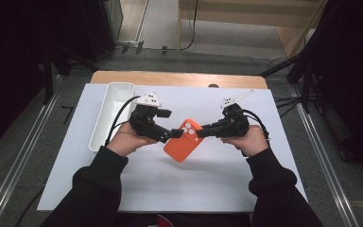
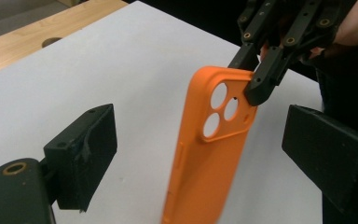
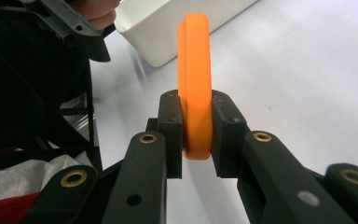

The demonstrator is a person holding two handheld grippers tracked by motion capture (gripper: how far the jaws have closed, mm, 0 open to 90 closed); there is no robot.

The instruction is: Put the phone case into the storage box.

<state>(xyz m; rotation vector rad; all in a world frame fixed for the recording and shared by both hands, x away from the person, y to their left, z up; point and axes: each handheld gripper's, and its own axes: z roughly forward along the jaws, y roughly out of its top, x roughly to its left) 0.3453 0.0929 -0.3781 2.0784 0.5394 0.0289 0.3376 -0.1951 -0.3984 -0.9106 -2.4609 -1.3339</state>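
1. An orange phone case [image 1: 183, 140] is held off the white table sheet [image 1: 227, 184], roughly mid-table between the two hands, slightly nearer the far edge than the near one.
2. The right gripper [image 1: 203, 133] is clamped on the case: in the right gripper view both pads are pressed flat against the two faces of the case [image 3: 195, 84] at its camera-cutout corner.
3. In the left gripper view the same grip is seen at the top corner of the case [image 2: 214, 140], next to the three round lens holes.
4. The left gripper [image 1: 175, 133] is spread wide; its jaws stand on either side of the case with clear gaps, and no pad contact is visible.
5. The case is tilted, one long edge facing up, its lower end dropped toward the near edge.
6. A white tray [image 1: 108, 113] is placed along the left edge of the sheet, towards the far-left corner, well apart from the case.
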